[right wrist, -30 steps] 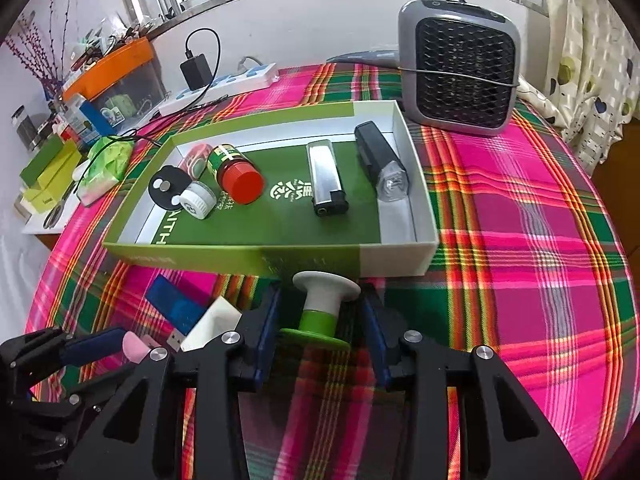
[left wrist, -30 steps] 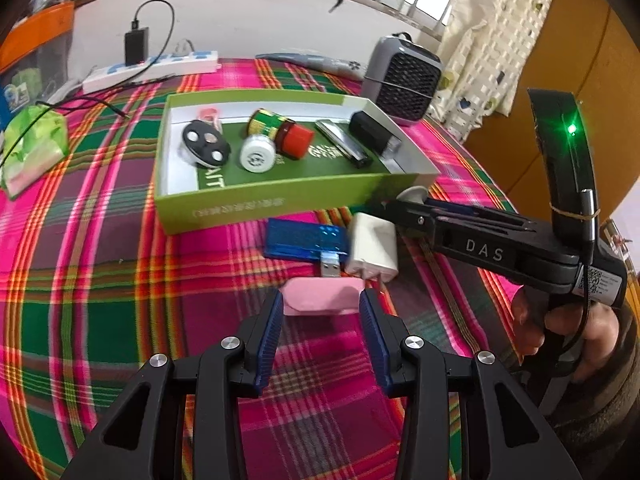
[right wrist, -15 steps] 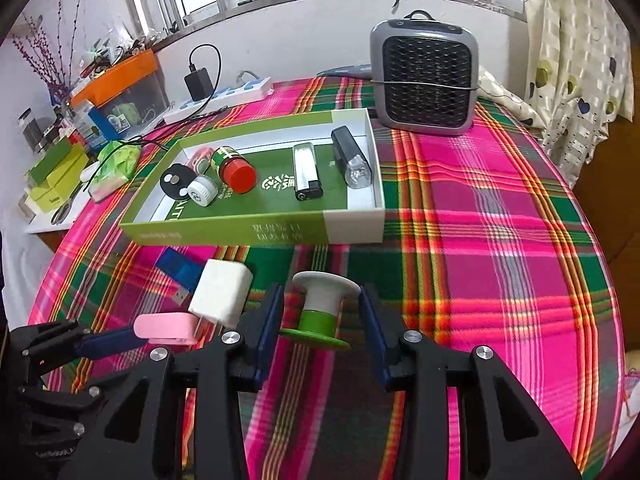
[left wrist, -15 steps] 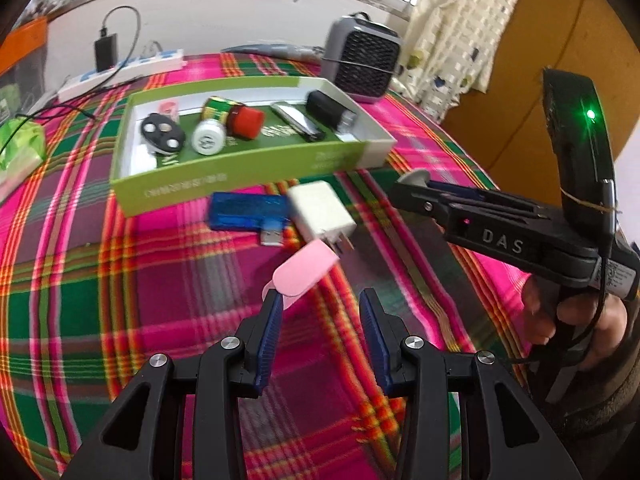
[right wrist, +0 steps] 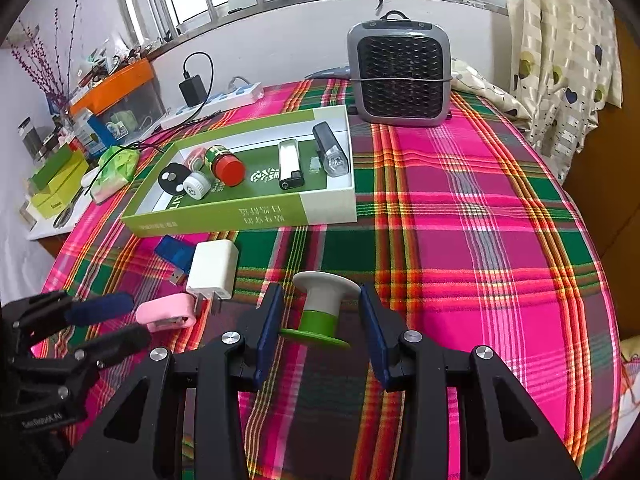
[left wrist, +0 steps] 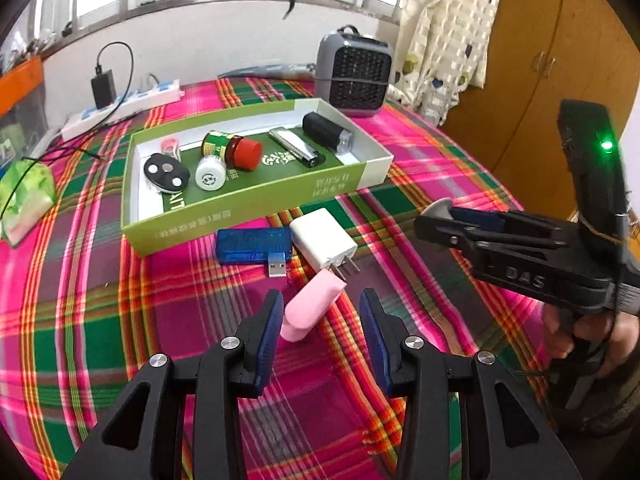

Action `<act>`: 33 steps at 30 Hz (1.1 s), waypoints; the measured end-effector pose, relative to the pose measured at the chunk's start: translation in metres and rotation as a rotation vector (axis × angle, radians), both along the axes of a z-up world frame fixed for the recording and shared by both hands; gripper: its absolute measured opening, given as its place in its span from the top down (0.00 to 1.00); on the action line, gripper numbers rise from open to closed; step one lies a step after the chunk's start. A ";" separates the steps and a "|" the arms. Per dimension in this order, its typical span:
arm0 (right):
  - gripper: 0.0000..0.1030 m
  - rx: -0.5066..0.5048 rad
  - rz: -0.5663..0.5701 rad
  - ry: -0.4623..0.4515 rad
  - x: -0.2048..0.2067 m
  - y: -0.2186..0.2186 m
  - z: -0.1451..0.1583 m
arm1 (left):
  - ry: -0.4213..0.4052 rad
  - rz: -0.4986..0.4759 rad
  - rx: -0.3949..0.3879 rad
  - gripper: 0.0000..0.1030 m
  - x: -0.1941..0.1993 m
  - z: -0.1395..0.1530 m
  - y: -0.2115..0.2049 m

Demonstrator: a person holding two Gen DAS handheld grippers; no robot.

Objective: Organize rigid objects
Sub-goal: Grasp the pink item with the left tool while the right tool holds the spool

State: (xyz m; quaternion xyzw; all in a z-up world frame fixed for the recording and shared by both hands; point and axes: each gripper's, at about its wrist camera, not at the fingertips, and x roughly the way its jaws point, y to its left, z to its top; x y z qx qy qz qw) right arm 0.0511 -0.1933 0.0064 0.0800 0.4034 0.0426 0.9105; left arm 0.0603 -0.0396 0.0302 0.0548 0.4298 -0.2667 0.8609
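Near edge of the surface: two hand-held tongs hang over a plaid cloth [right wrist: 460, 208] in pink, green and orange.
Right tongs [right wrist: 322, 312]: clamped on a white-and-green spool [right wrist: 322, 308], pads pressing its rims from both sides; the spool is upright, white flange on top, green flange below.
Left tongs [left wrist: 320, 316]: jaws apart, nothing gripped.
Pink case [left wrist: 310, 306]: lies flat on the cloth, angled, its rounded end between the left tongs' tips just beside the left pad [left wrist: 269, 328], clear of the right one.
White charger [left wrist: 323, 240]: on the cloth just beyond the pink case, prongs pointing toward it.
Blue USB stick [left wrist: 253, 245]: beside the charger, toward the left edge, plug end facing the charger.
Green tray [right wrist: 224, 216]: past these loose pieces toward the far edge of the surface; it holds a black fob, a white cap, a red-capped bottle, a silver lighter and a black torch.
Grey heater [right wrist: 400, 76]: at the far edge, behind the tray's right corner.
Hand [left wrist: 588, 332]: seen in the left wrist view, wrapped round the right tongs' grip.
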 end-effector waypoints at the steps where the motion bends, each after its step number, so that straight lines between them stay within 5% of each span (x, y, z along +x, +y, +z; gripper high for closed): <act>1: 0.61 0.001 0.001 0.002 0.000 0.001 0.000 | 0.002 0.005 0.016 0.62 0.002 -0.002 -0.002; 15: 0.61 0.004 0.010 -0.006 -0.004 0.001 0.000 | 0.037 -0.038 0.030 0.62 0.001 -0.014 -0.021; 33: 0.61 0.002 0.017 0.000 -0.003 0.001 -0.006 | -0.009 0.086 0.104 0.62 0.009 -0.021 -0.020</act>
